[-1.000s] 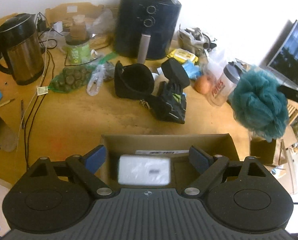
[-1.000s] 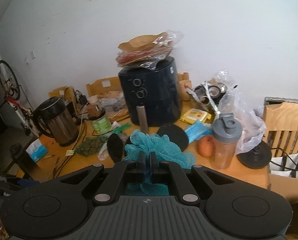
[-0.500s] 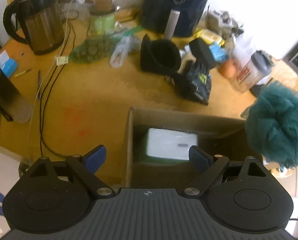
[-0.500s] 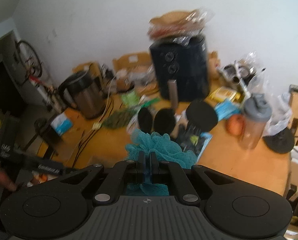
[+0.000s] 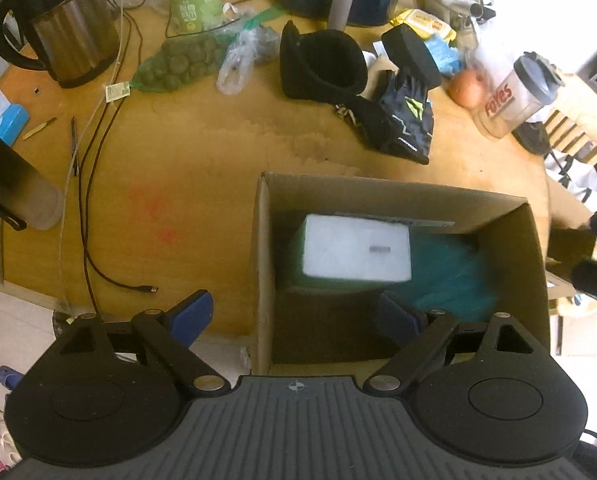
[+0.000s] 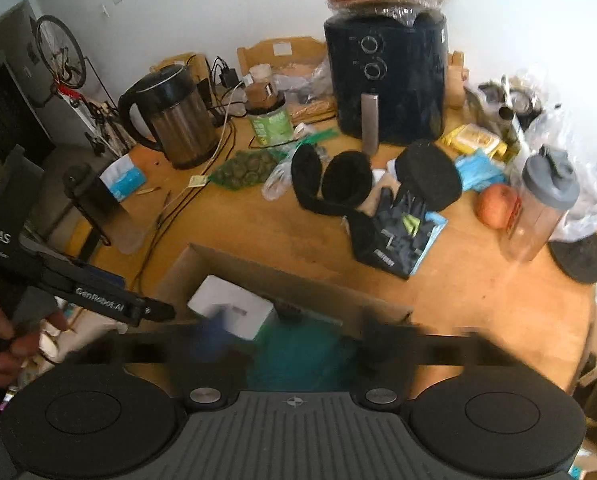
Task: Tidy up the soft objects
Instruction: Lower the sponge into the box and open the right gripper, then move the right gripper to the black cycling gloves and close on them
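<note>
Sponge (image 5: 356, 250) and loofah (image 5: 450, 276) lie side by side in the box (image 5: 262, 264).

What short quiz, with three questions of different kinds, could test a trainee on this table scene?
1. True or false: the teal mesh bath sponge lies inside the brown cardboard box.
2. Which hand-held gripper stands open: A left only, B right only, C both?
3. Fill in: the white rectangular block lies in the box ____ the sponge.

Key: 1 true; 2 C, left hand-held gripper and right hand-held gripper; 3 beside.
</note>
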Demonstrator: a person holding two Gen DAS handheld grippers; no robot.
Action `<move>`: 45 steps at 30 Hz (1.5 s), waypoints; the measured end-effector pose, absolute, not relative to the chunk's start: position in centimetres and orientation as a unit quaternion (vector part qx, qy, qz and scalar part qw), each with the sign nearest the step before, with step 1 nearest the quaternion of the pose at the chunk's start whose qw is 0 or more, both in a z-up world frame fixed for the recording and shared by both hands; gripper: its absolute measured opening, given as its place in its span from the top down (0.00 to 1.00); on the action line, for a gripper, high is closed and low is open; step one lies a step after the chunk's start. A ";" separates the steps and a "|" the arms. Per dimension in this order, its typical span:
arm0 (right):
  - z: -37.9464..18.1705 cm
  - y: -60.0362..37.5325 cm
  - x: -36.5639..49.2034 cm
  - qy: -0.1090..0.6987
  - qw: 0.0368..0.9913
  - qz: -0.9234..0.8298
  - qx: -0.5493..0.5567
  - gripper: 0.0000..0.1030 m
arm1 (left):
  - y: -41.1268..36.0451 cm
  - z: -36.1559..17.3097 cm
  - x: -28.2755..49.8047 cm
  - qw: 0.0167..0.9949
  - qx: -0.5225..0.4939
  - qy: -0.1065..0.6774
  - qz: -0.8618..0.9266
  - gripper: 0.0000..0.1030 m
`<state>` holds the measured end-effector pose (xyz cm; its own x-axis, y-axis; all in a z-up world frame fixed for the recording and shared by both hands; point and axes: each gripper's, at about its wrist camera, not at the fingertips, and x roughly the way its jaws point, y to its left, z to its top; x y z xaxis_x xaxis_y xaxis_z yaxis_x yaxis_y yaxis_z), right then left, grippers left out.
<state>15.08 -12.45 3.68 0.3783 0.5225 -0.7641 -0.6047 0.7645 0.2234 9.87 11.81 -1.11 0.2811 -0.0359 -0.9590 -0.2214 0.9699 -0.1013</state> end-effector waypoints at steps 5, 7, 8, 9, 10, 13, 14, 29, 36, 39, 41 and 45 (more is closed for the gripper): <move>3.2 -11.6 15.3 0.444 0.833 0.322 -0.080 0.00 | 11.7 -1.2 10.0 0.790 -0.104 0.602 0.056 0.12; 2.6 -11.5 15.7 0.454 0.831 0.307 -0.090 0.00 | 11.7 -1.2 10.1 0.789 -0.104 0.603 0.055 0.12; 2.3 -11.5 15.8 0.461 0.830 0.302 -0.091 0.00 | 11.7 -1.2 10.2 0.789 -0.103 0.603 0.055 0.12; 2.1 -11.6 15.9 0.466 0.828 0.298 -0.090 0.00 | 11.7 -1.2 10.2 0.789 -0.102 0.604 0.054 0.12; 2.0 -11.7 16.0 0.471 0.827 0.294 -0.088 0.00 | 11.7 -1.2 10.3 0.789 -0.102 0.603 0.054 0.12; 1.5 -11.9 16.3 0.483 0.824 0.285 -0.082 0.00 | 11.8 -1.1 10.4 0.790 -0.102 0.602 0.053 0.12; 1.4 -12.0 16.5 0.487 0.821 0.286 -0.081 0.00 | 11.8 -1.1 10.4 0.791 -0.102 0.601 0.053 0.12; -0.1 -14.4 19.5 0.477 0.846 0.217 -0.099 0.00 | 12.7 -0.1 11.6 0.810 -0.095 0.577 0.043 0.12; -2.1 -17.4 23.2 0.509 0.836 0.200 -0.043 0.00 | 13.6 0.1 12.5 0.829 -0.075 0.551 0.062 0.12; -2.6 -17.7 24.3 0.498 0.846 0.183 -0.056 0.00 | 13.9 0.1 12.5 0.844 -0.060 0.529 0.066 0.12; -3.2 -17.3 25.0 0.489 0.847 0.190 -0.091 0.00 | 14.0 0.1 12.6 0.851 -0.052 0.518 0.065 0.12; -4.6 -16.2 27.0 0.472 0.849 0.208 -0.113 0.00 | 14.5 -0.1 12.8 0.859 -0.054 0.505 0.070 0.12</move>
<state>26.96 -16.22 -4.59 0.4680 0.2455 -0.8489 -0.4596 0.8881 0.0035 12.76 14.53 -0.11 0.4804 0.0660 -0.8745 -0.1744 0.9844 -0.0216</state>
